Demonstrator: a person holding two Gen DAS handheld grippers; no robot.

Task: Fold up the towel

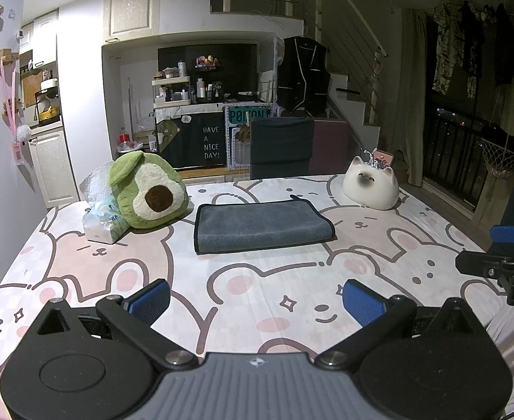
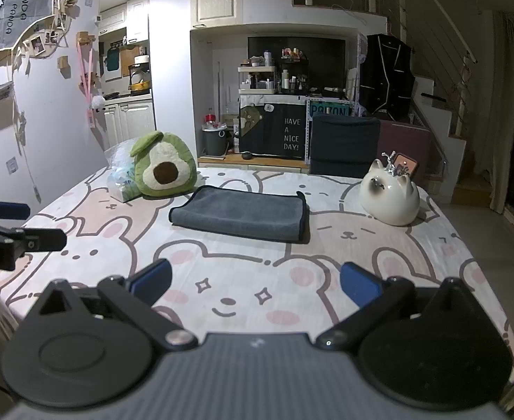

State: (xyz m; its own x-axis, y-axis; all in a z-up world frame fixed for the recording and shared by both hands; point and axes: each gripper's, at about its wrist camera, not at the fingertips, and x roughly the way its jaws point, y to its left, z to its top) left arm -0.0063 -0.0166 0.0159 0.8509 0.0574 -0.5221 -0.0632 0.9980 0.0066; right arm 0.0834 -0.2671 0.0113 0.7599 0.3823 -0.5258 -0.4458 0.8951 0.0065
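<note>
Both grippers hang above the near part of the table with their blue-padded fingers spread wide and nothing between them. The left gripper [image 1: 255, 299] holds no cloth and touches nothing; its pads [image 1: 151, 299] sit over the printed tablecloth [image 1: 257, 273]. The right gripper [image 2: 255, 283] is spread just as wide, equally empty, and it shows again at the right edge of the left wrist view [image 1: 502, 255], beside the left one and apart from it.

Farther out, near the middle of the table, the grey towel [image 1: 262, 225] lies already folded into a flat rectangle with a dark trimmed edge, well apart from both grippers. Just to its left, an avocado plush [image 1: 148, 190] leans against a clear plastic bag [image 1: 101, 222], whose contents I cannot make out. To the towel's right, near the far edge, stands a white cat-shaped ceramic holder [image 1: 370, 189] with small items sticking up from its top, including a pinkish card; what they are is too small to tell. Behind the table stands a dark chair [image 1: 281, 147].
</note>
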